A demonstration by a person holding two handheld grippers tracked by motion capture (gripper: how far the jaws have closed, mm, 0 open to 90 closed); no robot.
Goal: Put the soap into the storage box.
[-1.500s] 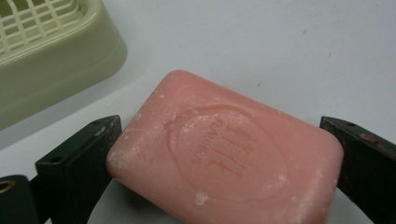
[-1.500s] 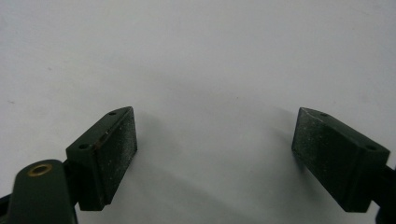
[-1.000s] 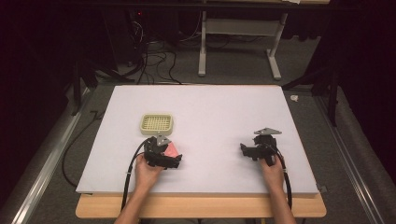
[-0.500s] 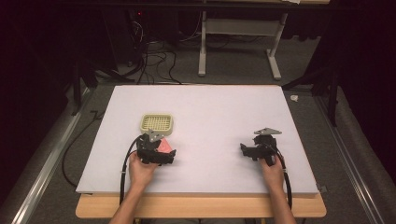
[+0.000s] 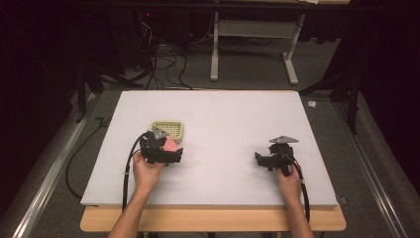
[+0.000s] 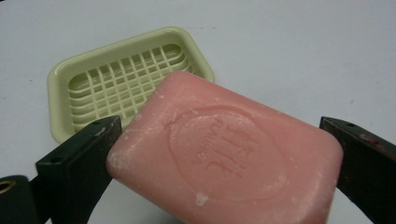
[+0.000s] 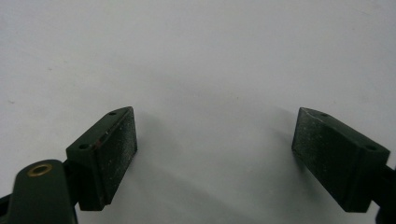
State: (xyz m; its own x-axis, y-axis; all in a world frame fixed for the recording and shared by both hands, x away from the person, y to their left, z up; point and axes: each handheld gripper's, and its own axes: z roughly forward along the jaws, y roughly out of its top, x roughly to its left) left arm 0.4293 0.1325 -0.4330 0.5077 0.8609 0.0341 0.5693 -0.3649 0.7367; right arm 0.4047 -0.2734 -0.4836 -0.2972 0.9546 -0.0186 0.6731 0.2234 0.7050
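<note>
Soap (image 6: 224, 154), a pink bar with a stamped oval on its broad face, sits clamped between the jaws of the left gripper (image 5: 166, 154), lifted off the white table (image 5: 228, 114) just short of the dish (image 6: 126, 79). The jaws stand wide, each pad pressed on one short end, so the bar's long axis runs straight across from jaw to jaw. In the left gripper view the stamped face looks up and toward the camera, and the far long edge tips toward the dish.

It will probably handle as a firm, fairly light block: stiff enough not to bend, yet waxy and smooth, so it could slide or swivel about the line between the pads if the grip slackens. White scuffs at the corners hint that the surface marks easily. The ends are a fair hold; the long sides would give a shorter span.

The dish, pale green with a slotted grid, lies empty beyond the bar. From above, whether its long side lines up with the bar's is hard to judge.

The right gripper (image 7: 215, 154) rests low over bare table, jaws apart and holding nothing.
</note>
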